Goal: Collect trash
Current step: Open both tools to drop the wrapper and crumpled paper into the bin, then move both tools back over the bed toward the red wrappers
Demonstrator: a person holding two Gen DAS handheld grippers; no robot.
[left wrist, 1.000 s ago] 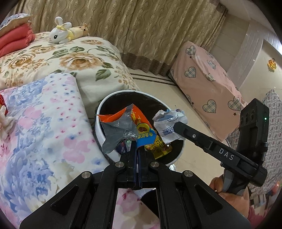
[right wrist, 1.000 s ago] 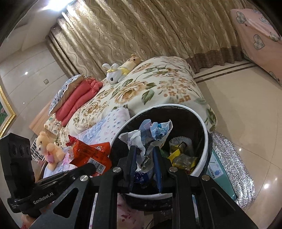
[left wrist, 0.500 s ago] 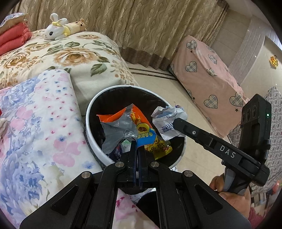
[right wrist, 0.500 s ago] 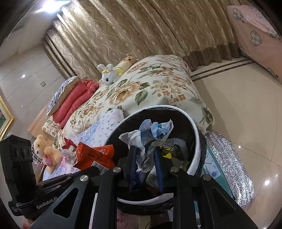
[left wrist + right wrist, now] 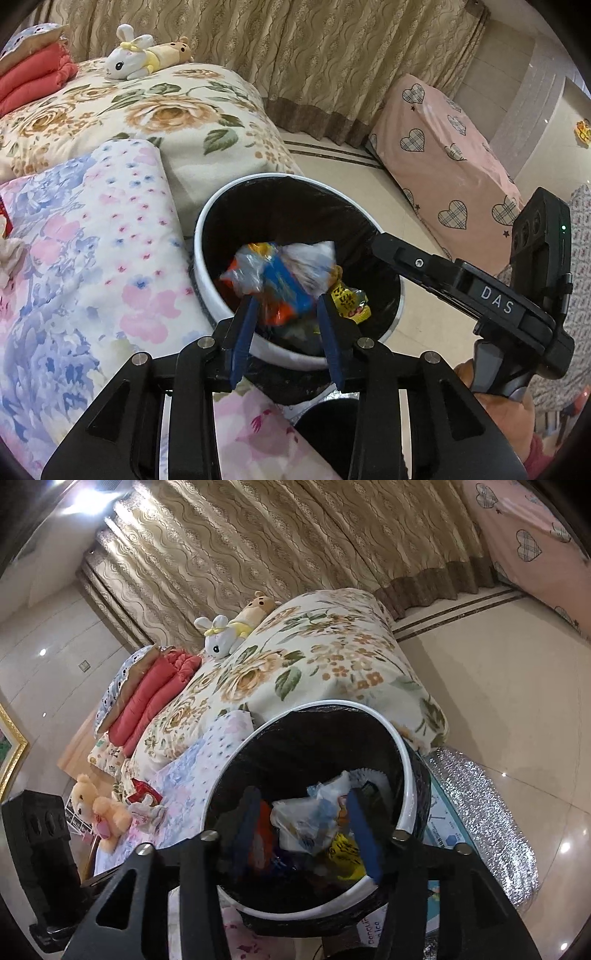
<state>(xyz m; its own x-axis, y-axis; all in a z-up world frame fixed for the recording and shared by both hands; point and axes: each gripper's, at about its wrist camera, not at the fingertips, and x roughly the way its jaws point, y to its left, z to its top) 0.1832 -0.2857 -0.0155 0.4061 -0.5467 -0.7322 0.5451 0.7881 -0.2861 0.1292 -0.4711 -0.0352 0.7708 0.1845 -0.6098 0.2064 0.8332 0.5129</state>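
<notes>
Both grippers hovering over bin (image 5: 207, 236), jaws opening, gripping nothing. Wrappers (image 5: 280, 273) lying blurred inside bin, beyond left gripper (image 5: 286, 306) tips; same beyond right gripper (image 5: 306, 812). "DAS" reading on right gripper's finger.

The trash bin (image 5: 201, 258) stands on the floor (image 5: 354, 184), just beside the near corner of the bed (image 5: 166, 110), which lies to its left and behind it. Several wrappers (image 5: 284, 277) lie in the bin. A folded blanket (image 5: 92, 240) lies on the bed, left of the bin. Two plush toys (image 5: 144, 62) lie at the far side of the bed, before the curtain (image 5: 295, 48). A covered piece of furniture (image 5: 443, 166) stands far right. A shiny mat (image 5: 480, 812) lies right of the bin.
</notes>
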